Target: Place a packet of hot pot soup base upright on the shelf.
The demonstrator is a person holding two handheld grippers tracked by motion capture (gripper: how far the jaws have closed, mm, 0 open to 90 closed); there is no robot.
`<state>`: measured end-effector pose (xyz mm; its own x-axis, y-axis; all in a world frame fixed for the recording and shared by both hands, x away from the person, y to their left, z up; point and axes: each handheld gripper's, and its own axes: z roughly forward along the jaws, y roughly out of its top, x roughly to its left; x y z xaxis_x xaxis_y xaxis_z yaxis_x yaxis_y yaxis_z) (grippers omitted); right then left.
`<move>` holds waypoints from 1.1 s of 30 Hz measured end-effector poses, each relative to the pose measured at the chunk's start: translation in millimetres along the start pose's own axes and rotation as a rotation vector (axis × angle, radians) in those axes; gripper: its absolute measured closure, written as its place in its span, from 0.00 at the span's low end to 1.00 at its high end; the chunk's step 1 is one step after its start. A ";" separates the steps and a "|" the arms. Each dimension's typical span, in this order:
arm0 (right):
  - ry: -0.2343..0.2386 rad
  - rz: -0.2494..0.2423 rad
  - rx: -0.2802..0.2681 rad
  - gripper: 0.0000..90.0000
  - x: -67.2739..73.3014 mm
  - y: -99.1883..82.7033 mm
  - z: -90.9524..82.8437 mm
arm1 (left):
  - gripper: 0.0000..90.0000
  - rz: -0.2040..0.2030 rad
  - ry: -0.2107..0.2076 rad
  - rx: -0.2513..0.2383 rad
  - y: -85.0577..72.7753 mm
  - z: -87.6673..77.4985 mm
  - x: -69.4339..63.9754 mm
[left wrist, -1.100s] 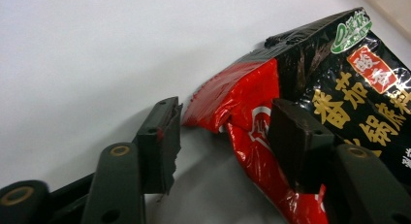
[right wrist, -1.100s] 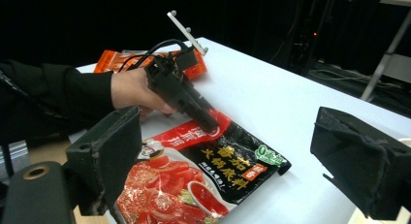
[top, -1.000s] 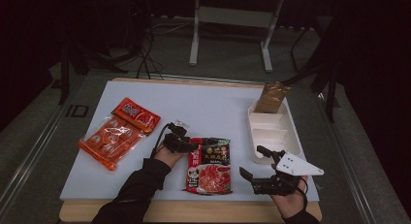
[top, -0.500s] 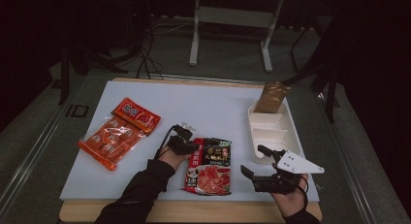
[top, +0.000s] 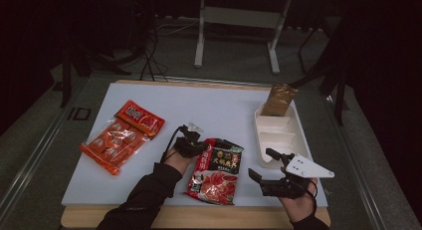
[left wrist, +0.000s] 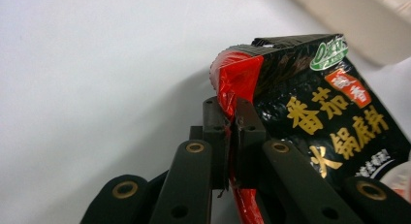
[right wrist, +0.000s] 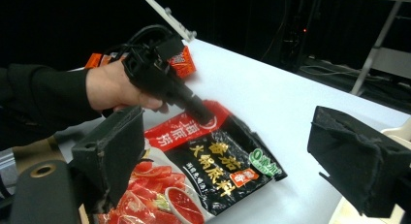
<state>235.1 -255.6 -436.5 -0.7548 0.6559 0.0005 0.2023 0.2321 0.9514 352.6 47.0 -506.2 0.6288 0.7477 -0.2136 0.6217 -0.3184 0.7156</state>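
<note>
Left black plastic tongs [left wrist: 231, 124]: linkage arms with brass-coloured pivot rivets, plain screw holes lower down, flat narrow jaw tips. A black cable [top: 168, 143] loops off the body. Right black tongs [top: 261, 166]: thick foam-like pads [right wrist: 358, 163], rough and chipped at the edges, with a grey three-cornered plate [top: 308, 167] on top. Long black sleeve [top: 144, 197] on the left arm, dark cuff on the right.

right gripper [right wrist: 228, 151]: jaws wide apart, nothing between | left gripper [right wrist: 162, 78]: clamped on pouch's top corner | pouch [right wrist: 213, 168]: on white table [right wrist: 291, 107]
</note>
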 end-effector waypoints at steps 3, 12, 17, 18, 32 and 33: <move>-0.001 0.008 -0.004 0.15 -1.6 0.7 -1.4 | 0.97 0.014 -0.008 -0.033 3.5 -10.1 -6.4; -0.024 0.032 -0.025 0.12 -9.1 3.0 -8.9 | 0.97 0.050 -0.050 -0.102 10.3 -33.6 -21.3; -0.044 0.011 -0.027 0.15 -6.7 4.9 -10.1 | 0.97 0.100 -0.080 -0.137 12.8 -46.5 -32.1; -0.039 0.010 -0.027 0.15 -6.3 5.3 -10.5 | 0.97 0.100 -0.080 -0.143 13.0 -49.1 -34.0; -0.043 -0.110 -0.108 0.15 -2.0 19.4 -28.8 | 0.97 0.207 -0.168 -0.266 12.1 -80.3 -65.5; -0.035 -0.102 -0.122 0.15 -2.3 21.2 -31.7 | 0.97 0.215 -0.168 -0.274 12.5 -83.6 -67.6</move>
<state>221.4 -275.0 -406.6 -0.7451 0.6583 -0.1071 0.0467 0.2117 0.9762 278.8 41.2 -427.2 0.8131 0.5677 -0.1287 0.3334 -0.2729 0.9024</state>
